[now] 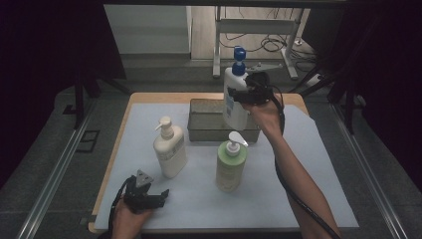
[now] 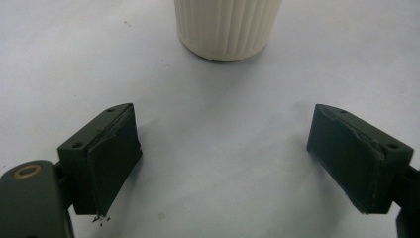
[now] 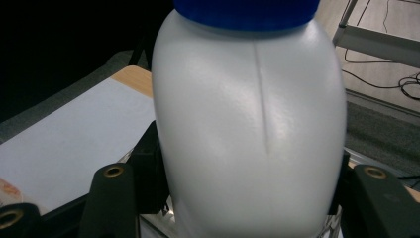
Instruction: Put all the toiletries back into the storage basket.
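Right tool grips the white bottle with the blue top, holding it up over the grey tray; left tool sits wide open on the worktop, holding nothing; near it stands the cream bottle; the green bottle stands just in front of the tray.
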The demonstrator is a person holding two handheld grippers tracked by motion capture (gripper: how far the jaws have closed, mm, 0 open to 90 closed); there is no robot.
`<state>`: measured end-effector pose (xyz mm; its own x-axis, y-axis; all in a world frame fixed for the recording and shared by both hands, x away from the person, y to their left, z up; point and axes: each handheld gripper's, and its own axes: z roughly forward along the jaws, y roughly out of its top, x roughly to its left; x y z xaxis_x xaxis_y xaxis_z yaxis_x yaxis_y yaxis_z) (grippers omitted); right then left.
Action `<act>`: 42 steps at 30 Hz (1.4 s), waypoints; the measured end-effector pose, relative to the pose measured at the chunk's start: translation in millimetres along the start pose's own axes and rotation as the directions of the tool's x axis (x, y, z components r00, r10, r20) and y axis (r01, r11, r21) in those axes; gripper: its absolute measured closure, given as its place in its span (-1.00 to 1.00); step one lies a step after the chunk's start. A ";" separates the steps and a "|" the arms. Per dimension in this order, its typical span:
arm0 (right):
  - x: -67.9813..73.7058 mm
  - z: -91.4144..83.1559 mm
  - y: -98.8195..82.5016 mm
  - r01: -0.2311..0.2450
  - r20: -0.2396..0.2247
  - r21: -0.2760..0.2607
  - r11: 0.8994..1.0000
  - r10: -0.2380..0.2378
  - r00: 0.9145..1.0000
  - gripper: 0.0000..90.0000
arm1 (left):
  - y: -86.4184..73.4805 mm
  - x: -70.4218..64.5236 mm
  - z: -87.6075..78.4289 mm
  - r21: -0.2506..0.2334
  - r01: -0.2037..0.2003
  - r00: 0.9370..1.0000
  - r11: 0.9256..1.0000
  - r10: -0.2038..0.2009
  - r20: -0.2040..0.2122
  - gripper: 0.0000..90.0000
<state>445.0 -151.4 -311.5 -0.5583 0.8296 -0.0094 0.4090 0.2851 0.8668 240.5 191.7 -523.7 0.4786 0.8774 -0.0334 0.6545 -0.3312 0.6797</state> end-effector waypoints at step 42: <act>17.5 69.5 -19.5 0.028 -0.060 0.021 0.999 -0.027 0.998 -0.10 | -0.1 -0.1 -0.2 0.002 0.001 1.000 1.000 -0.001 0.001 -0.73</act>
<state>477.3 -109.1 -363.3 -0.6112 0.7915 -0.0025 0.4087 0.3184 0.8553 240.3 191.7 -523.6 0.4784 0.8775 -0.0348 0.6559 -0.3307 0.6786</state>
